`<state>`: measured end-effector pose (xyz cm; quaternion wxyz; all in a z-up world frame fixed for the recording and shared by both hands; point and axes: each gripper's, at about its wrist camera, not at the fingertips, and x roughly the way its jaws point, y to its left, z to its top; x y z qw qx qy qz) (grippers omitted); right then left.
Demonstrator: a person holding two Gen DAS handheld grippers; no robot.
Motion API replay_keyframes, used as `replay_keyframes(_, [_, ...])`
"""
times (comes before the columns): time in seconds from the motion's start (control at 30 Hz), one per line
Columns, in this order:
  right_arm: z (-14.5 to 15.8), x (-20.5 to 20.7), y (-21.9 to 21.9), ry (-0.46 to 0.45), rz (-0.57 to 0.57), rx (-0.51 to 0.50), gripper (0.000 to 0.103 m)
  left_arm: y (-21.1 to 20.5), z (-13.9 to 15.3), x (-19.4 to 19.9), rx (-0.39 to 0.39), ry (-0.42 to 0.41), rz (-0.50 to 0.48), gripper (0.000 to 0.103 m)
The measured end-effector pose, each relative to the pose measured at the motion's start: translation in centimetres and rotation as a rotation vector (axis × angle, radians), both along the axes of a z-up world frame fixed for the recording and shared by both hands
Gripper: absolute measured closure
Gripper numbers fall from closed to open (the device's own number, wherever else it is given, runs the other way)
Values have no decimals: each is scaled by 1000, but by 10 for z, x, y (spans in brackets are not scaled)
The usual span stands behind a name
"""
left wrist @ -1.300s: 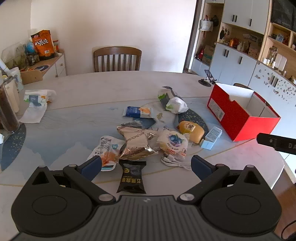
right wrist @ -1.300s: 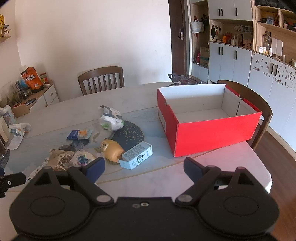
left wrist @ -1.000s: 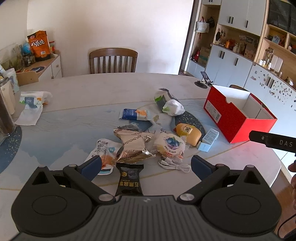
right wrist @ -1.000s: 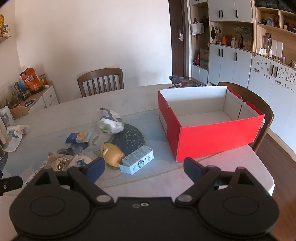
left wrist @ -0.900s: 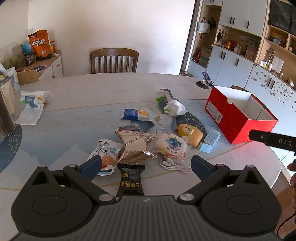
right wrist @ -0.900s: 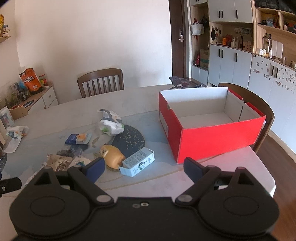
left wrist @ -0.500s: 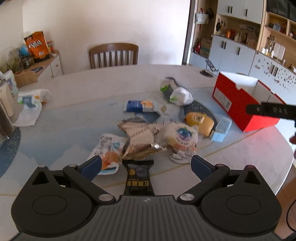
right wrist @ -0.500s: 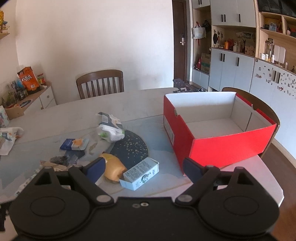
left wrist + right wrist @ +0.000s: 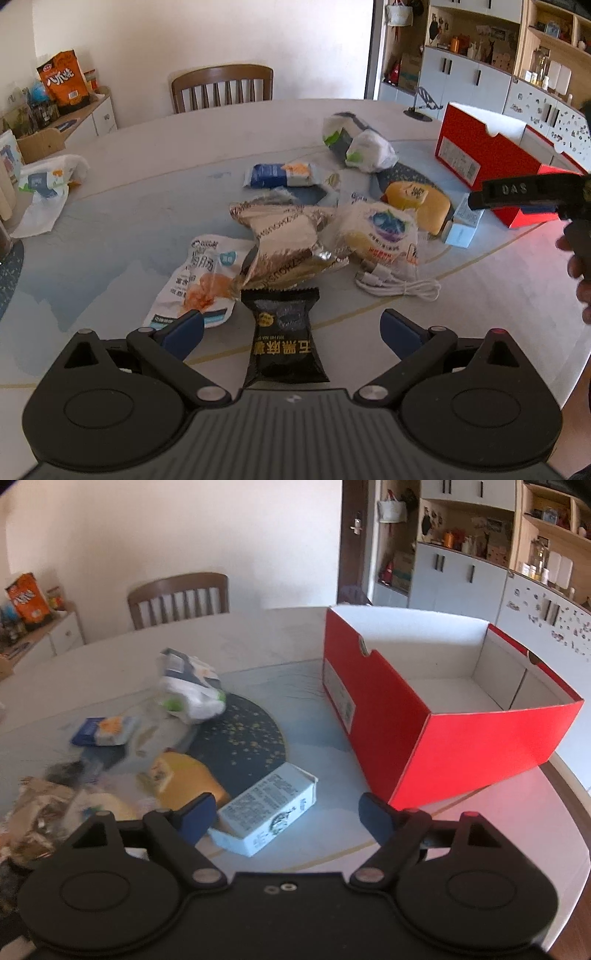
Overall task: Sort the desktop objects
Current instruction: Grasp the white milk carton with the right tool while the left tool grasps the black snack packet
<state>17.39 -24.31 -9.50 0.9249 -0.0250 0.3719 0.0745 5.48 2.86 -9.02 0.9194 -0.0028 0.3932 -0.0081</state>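
Both grippers have dropped closer: my left gripper (image 9: 291,325) gapes over the black snack packet (image 9: 285,338), my right gripper (image 9: 284,812) narrowing around the pale-blue milk carton (image 9: 267,814), untouched, for boxing.

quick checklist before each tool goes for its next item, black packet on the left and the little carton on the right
1. Left tool open, nothing held: ok.
2. Black packet lined up between its fingers, not yet gripped: ok.
3. Right tool jaws closing, pads not yet on anything: ok.
4. Carton centred between its fingers: not ok, it sits toward the left finger.
5. Red box open, visible floor bare: ok.
6. White cable clear of the packet: ok.
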Motion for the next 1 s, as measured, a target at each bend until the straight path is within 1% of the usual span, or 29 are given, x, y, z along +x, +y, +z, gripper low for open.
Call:
replay_keyframes(0.1, [-6,11,1,12,-24,-4,22,0,-6,2,4,15,-7,5])
replay_keyframes(0.23, [-14,31,0,57,-72,35,28,0,-11,6,14,28,-10,10])
replay_keyframes(0.33, [-18,41,1,82,-103,58,29,0,-15,9,21,36,-7,11])
replay_keyframes(0.4, [-21,46,4,100,-112,53,30,0,-16,10,23,41,-12,16])
replay_keyframes(0.5, [-25,50,8,125,-123,49,30,0,-20,13,30,54,-19,25])
replay_keyframes(0.53, [-27,51,9,137,-125,48,32,0,-22,14,29,62,-21,30])
replay_keyframes(0.57, [-29,52,10,146,-123,46,33,0,-23,15,29,70,-21,33])
replay_keyframes(0.6, [-30,53,11,150,-120,43,36,1,-25,16,32,74,-20,33])
replay_keyframes(0.67, [-32,52,12,154,-113,39,37,1,-26,16,33,77,-24,36])
replay_keyframes(0.8, [-32,52,13,165,-105,41,42,0,-27,18,36,79,-35,39])
replay_keyframes(0.87, [-31,53,14,166,-103,39,44,-1,-27,19,34,78,-43,44])
replay_keyframes(0.93, [-32,54,14,179,-96,41,49,-2,-26,19,39,77,-51,46])
replay_keyframes(1.0, [-33,53,14,183,-96,42,49,-3,-26,20,37,76,-58,50])
